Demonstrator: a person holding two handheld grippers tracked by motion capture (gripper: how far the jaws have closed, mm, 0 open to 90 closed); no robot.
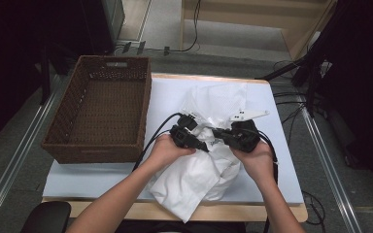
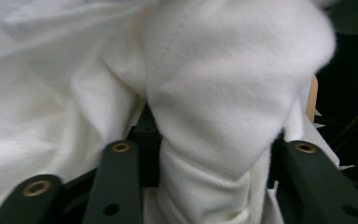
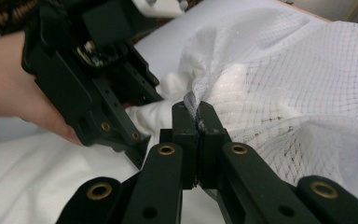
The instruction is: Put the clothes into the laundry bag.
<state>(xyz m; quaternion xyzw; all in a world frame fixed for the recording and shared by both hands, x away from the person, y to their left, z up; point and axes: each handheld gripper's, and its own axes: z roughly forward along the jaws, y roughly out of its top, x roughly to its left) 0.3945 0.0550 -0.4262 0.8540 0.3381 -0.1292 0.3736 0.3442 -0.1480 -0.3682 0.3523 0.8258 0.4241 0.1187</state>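
Two claws hold white cloth and a net bag on a table.

Nearest the person, one white cloth (image 1: 194, 182) lies bunched on the pale table cover (image 1: 92, 177), with a corner hanging past the front edge. Two hands hold two black claws over it. The left claw (image 1: 205, 147) has a thick fold of the cloth between its jaws, which stand partly apart; I cannot tell if they press it, because the cloth hides the jaw tips. The right claw (image 3: 196, 122) is closed tight on the edge of one white net bag (image 3: 298, 93). The bag spreads out behind the claws, and the cloth hides where the two meet. Farther left sits one brown woven basket (image 1: 99, 109), well apart from the cloth. Dark cables (image 1: 291, 104) lie on the floor beyond.
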